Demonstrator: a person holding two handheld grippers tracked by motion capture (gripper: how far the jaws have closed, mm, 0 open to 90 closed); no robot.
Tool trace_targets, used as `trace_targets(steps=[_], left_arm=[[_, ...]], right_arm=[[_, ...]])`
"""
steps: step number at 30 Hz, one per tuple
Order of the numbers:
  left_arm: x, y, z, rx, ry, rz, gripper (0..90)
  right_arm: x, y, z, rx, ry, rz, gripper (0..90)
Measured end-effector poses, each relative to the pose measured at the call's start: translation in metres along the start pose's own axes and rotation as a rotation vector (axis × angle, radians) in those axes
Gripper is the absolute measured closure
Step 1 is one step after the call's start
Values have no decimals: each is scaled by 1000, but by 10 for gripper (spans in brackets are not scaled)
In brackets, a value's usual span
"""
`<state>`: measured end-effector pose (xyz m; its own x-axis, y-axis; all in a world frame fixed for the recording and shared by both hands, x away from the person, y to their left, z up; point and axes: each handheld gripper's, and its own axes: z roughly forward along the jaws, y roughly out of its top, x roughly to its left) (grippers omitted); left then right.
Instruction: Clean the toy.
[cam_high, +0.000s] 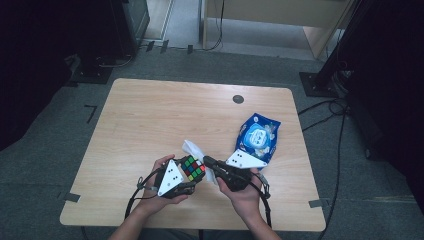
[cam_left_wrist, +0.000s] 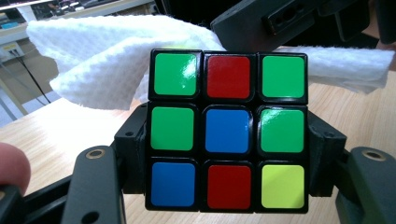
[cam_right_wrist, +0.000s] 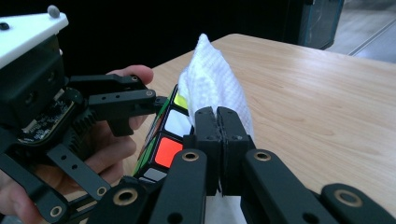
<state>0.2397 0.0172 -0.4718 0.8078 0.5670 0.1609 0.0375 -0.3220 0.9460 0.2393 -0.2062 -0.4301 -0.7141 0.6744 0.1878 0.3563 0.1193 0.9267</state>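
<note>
A scrambled colour cube (cam_left_wrist: 227, 130) sits between the jaws of my left gripper (cam_left_wrist: 229, 156), which is shut on its two sides; green, red, blue and yellow squares face the camera. In the high view the cube (cam_high: 192, 168) is held just above the table's near edge by the left gripper (cam_high: 188, 175). My right gripper (cam_right_wrist: 217, 135) is shut on a white textured wipe (cam_right_wrist: 210, 79), pinched near its lower part. The wipe (cam_high: 194, 148) stands up right beside the cube (cam_right_wrist: 168, 135) and drapes behind it (cam_left_wrist: 107, 60). The right gripper (cam_high: 210, 162) points left toward the cube.
A blue wet-wipe pack (cam_high: 257, 136) lies on the wooden table (cam_high: 150, 115), right of the hands. A small dark round disc (cam_high: 238, 99) sits near the far edge. Dark stands and cables line the floor around the table.
</note>
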Motion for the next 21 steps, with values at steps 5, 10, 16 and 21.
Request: trace_targets(steps=[5, 10, 16, 21], left_arm=[[0, 2, -2, -11, -10, 2, 340], [-1, 4, -4, -28, -17, 8, 341], [2, 6, -7, -44, -16, -3, 341], [7, 5, -9, -41, -2, -7, 341]], right_arm=[[-4, -3, 2, -1, 6, 27, 896], [-11, -7, 4, 17, -9, 43, 895], [-22, -15, 10, 68, -35, 64, 894], [-24, -16, 9, 61, -45, 74, 894]])
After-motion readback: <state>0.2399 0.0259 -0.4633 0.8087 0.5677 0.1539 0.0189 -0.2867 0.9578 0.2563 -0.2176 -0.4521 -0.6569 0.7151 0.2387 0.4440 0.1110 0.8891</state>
